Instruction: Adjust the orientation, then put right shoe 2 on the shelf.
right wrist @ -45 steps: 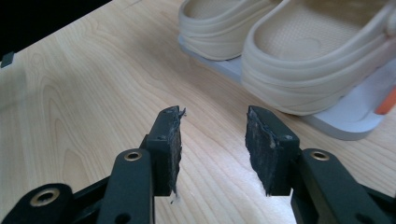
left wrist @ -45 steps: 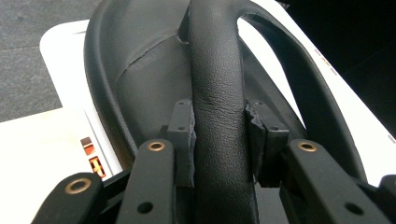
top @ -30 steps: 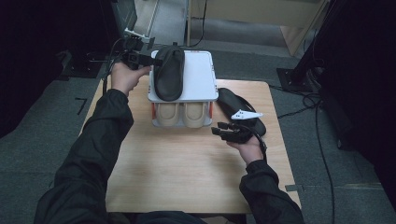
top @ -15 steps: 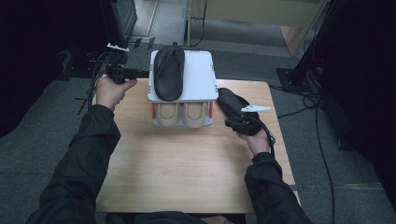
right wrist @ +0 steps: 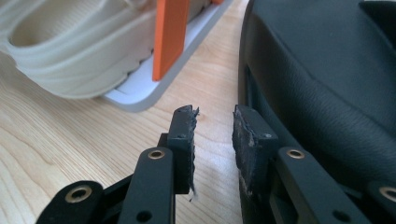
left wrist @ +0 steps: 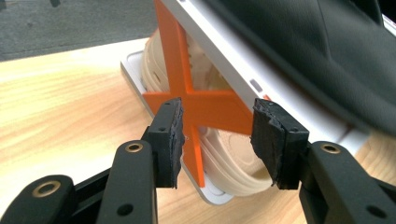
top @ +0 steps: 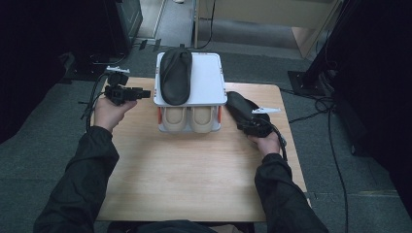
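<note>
The left gripper's fingers stand apart with nothing between them, near the table's left edge, aimed at the orange cross-brace of the white rack. One black shoe lies on the rack's top; cream shoes sit beneath. By the right edge, the right gripper's jaws have just been closing, still gapped, empty, beside the second black shoe on the wood. Its own view reveals the outer pad grazing that shoe's side.

One shoe on rack, pair beneath, another shoe right
</note>
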`<state>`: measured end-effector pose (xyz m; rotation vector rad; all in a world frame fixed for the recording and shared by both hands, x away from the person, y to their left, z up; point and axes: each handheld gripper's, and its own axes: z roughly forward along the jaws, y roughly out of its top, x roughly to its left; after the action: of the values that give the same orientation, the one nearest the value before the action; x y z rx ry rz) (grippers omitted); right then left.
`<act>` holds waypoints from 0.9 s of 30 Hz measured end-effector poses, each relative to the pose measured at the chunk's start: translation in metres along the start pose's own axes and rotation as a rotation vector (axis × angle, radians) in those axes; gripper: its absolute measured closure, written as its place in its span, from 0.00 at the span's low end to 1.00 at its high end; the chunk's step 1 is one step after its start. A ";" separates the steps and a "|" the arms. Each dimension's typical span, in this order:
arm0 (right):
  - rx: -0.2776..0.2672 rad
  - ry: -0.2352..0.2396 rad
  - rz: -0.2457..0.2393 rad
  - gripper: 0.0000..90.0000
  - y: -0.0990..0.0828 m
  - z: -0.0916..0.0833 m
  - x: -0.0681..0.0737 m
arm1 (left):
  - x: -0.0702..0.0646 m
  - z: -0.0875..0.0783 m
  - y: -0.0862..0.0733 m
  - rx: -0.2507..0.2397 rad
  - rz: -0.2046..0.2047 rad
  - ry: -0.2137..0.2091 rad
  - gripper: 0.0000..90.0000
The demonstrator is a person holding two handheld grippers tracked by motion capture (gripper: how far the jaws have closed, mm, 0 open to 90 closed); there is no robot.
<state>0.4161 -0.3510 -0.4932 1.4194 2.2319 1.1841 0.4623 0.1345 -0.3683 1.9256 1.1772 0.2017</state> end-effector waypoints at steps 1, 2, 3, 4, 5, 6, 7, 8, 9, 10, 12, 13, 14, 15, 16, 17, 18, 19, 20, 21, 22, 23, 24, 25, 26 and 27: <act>0.007 -0.005 -0.004 0.77 -0.001 0.000 0.000 | 0.000 0.001 -0.003 -0.006 0.000 -0.002 0.60; 0.011 -0.007 -0.005 0.77 -0.001 0.001 -0.001 | 0.000 0.001 -0.006 0.002 0.001 -0.005 0.60; 0.003 -0.002 0.006 0.78 -0.002 0.001 -0.002 | 0.000 0.002 -0.009 0.004 0.002 -0.004 0.60; 0.002 -0.001 0.012 0.78 -0.002 0.001 -0.002 | -0.001 0.003 -0.013 0.008 0.004 0.002 0.59; 0.003 0.000 0.011 0.78 -0.002 0.001 -0.002 | -0.001 0.005 -0.016 0.010 0.008 0.005 0.59; 0.003 -0.001 0.005 0.78 -0.002 0.001 -0.002 | -0.001 0.007 -0.021 0.009 0.010 -0.003 0.59; 0.004 -0.005 -0.001 0.78 -0.002 0.001 -0.002 | -0.001 0.009 -0.025 0.011 0.008 -0.008 0.59; 0.005 -0.009 -0.011 0.78 -0.002 0.000 -0.002 | -0.001 0.011 -0.029 0.014 0.010 -0.012 0.59; 0.006 -0.014 -0.017 0.78 -0.002 0.000 -0.002 | 0.000 0.013 -0.034 0.014 0.007 -0.014 0.59; 0.006 -0.023 -0.021 0.78 -0.002 -0.002 -0.002 | 0.000 0.014 -0.037 0.017 0.004 -0.015 0.59; 0.004 -0.037 -0.027 0.78 -0.003 -0.006 -0.004 | 0.002 0.016 -0.042 0.013 -0.004 -0.020 0.59; 0.015 -0.064 -0.027 0.78 -0.004 -0.009 -0.006 | 0.004 0.017 -0.046 0.011 -0.011 -0.024 0.59; 0.032 -0.083 -0.034 0.80 -0.006 -0.012 -0.010 | 0.005 0.018 -0.048 0.007 -0.019 -0.026 0.59; 0.034 -0.084 -0.029 0.80 -0.008 -0.014 -0.012 | 0.007 0.020 -0.049 0.011 -0.025 -0.027 0.59; 0.033 -0.087 -0.008 0.80 -0.010 -0.016 -0.015 | 0.008 0.021 -0.052 0.015 -0.023 -0.020 0.59; 0.032 -0.092 0.019 0.80 -0.012 -0.019 -0.018 | 0.008 0.021 -0.054 0.012 -0.023 -0.021 0.59; 0.030 -0.100 0.024 0.80 -0.013 -0.020 -0.020 | 0.008 0.021 -0.055 0.011 -0.023 -0.022 0.59; 0.030 -0.106 0.021 0.79 -0.014 -0.021 -0.021 | 0.009 0.023 -0.057 0.012 -0.024 -0.026 0.59; 0.032 -0.115 0.021 0.79 -0.015 -0.022 -0.022 | 0.010 0.024 -0.058 0.019 -0.020 -0.025 0.59; 0.033 -0.114 0.030 0.78 -0.015 -0.023 -0.023 | 0.010 0.024 -0.059 0.021 -0.022 -0.025 0.59; 0.032 -0.123 0.028 0.78 -0.015 -0.024 -0.025 | 0.011 0.025 -0.060 0.019 -0.026 -0.027 0.59; 0.029 -0.128 0.036 0.78 -0.016 -0.025 -0.025 | 0.011 0.025 -0.061 0.020 -0.028 -0.031 0.59; 0.026 -0.128 0.035 0.78 -0.016 -0.026 -0.027 | 0.012 0.026 -0.062 0.023 -0.026 -0.030 0.59; 0.022 -0.127 0.051 0.78 -0.016 -0.027 -0.029 | 0.012 0.027 -0.063 0.027 -0.028 -0.030 0.59; 0.019 -0.130 0.057 0.78 -0.017 -0.028 -0.031 | 0.012 0.027 -0.064 0.034 -0.026 -0.029 0.59; 0.015 -0.131 0.060 0.78 -0.017 -0.028 -0.033 | 0.012 0.028 -0.065 0.035 -0.023 -0.026 0.59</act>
<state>0.4054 -0.3960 -0.4944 1.5329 2.1286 1.0611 0.4409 0.1408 -0.4360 1.9388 1.1928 0.1443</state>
